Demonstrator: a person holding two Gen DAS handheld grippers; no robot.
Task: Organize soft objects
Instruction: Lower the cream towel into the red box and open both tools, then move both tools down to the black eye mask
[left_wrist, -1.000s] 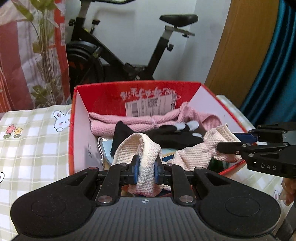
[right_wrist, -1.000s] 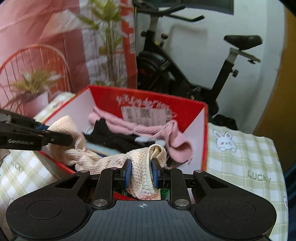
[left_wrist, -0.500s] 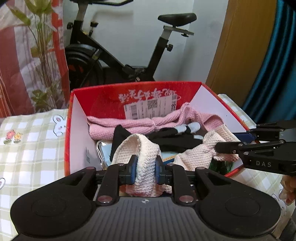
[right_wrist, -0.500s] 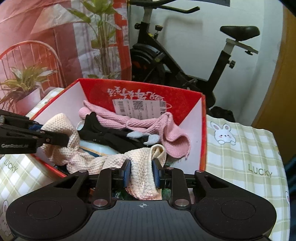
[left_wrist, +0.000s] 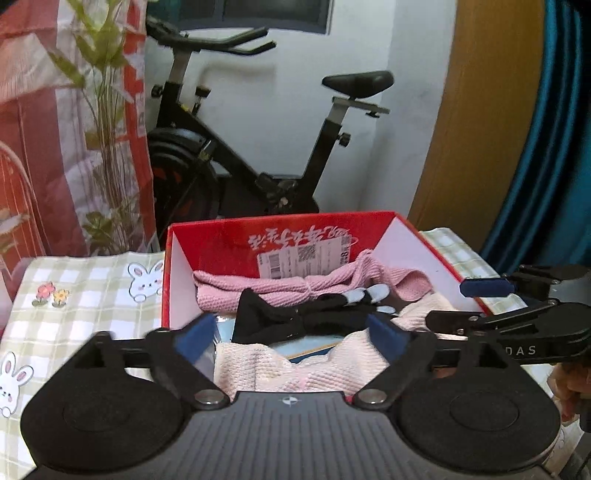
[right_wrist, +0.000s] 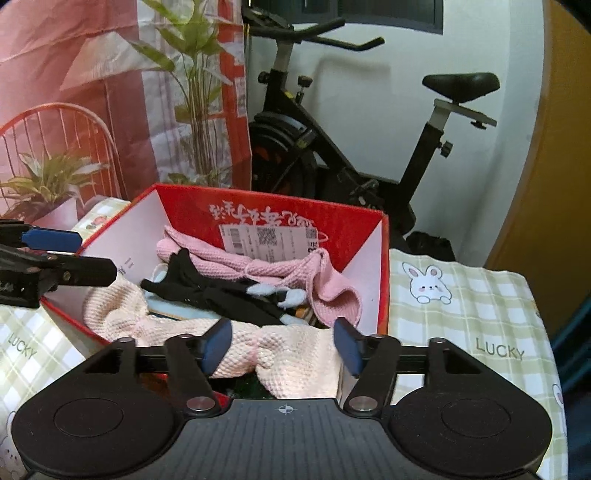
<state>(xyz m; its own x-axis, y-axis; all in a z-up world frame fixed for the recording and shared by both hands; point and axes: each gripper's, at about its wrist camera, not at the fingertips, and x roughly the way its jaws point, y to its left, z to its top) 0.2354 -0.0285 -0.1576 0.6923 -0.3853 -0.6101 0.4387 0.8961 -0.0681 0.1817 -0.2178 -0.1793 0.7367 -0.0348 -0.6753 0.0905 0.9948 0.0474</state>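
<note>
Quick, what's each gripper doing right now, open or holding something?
Left gripper: open, holding nothing; cream knit cloth lies loose between its fingers.
Right gripper: open, same cloth released.

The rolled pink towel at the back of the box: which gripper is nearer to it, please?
Right gripper, slightly: it sits at the corner where the pink towel droops; the left gripper is at the opposite near corner.

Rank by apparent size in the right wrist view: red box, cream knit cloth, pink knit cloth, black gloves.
1. red box
2. cream knit cloth, though nearness to the camera inflates it
3-4. pink knit cloth and black gloves: look alike, both partly hidden, not ranked
</note>
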